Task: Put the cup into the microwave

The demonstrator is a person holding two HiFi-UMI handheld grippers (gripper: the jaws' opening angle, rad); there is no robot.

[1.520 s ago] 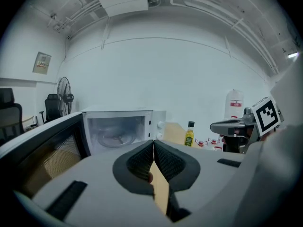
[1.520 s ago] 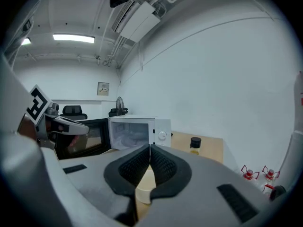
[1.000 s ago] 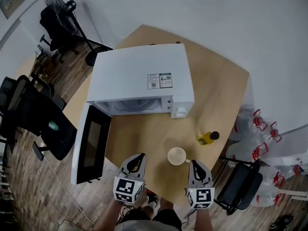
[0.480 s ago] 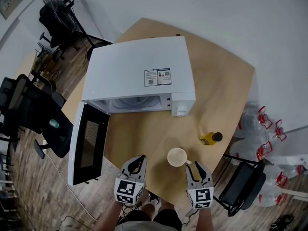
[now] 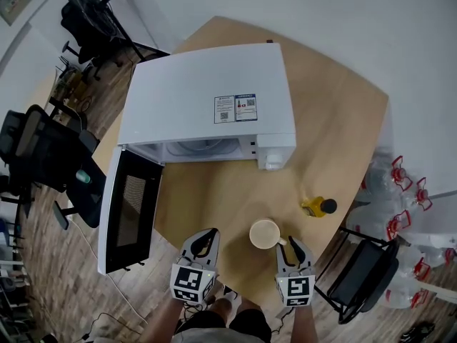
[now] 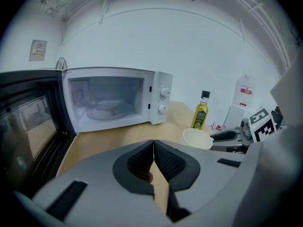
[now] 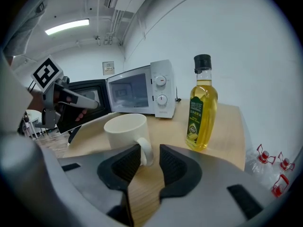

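Cup [image 7: 124, 129] handle stands between right gripper's [image 7: 150, 156] just-opened fingers [image 7: 174, 164].

The head view looks steeply down from above; both low gripper views face the white box-shaped microwave [image 5: 207, 95], which all three share.

No print can be read. The microwave [image 5: 200, 91] top carries a sticker [image 5: 235, 108] and the oil bottle [image 7: 202, 79] a green label [image 7: 195, 119], both too small to make out.

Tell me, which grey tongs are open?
The right tongs: jaws just opened, the handle of the cream ceramic cup between them; the left tongs are shut.
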